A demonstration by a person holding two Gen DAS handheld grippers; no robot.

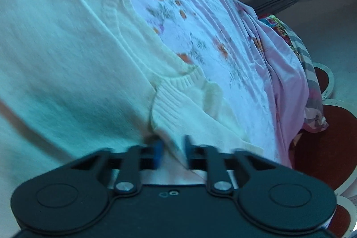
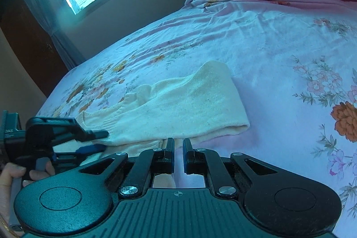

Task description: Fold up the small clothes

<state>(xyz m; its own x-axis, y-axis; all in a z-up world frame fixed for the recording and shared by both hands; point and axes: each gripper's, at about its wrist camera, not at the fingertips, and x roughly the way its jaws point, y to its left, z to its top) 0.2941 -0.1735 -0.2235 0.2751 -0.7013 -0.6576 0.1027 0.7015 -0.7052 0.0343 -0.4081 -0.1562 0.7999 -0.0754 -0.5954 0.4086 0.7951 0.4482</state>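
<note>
Cream knit sweater (image 2: 178, 104) lies part-folded on the floral bedsheet (image 2: 279, 41), a gripper at each near edge.

The left gripper (image 1: 171, 148), jaws spread, straddles the ribbed cuff (image 1: 174, 93), probably to pinch and carry the sleeve inward. The right gripper (image 2: 178, 148), jaws narrowly parted and holding nothing, hovers at the soft, fuzzy fold, whose rounded edges slump into the thin, wrinkled cotton.

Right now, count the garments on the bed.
1: a cream sweater lies on the floral sheet before both tongs, left at its ribbed cuff, right at its near edge. Others may lie out of view.
</note>
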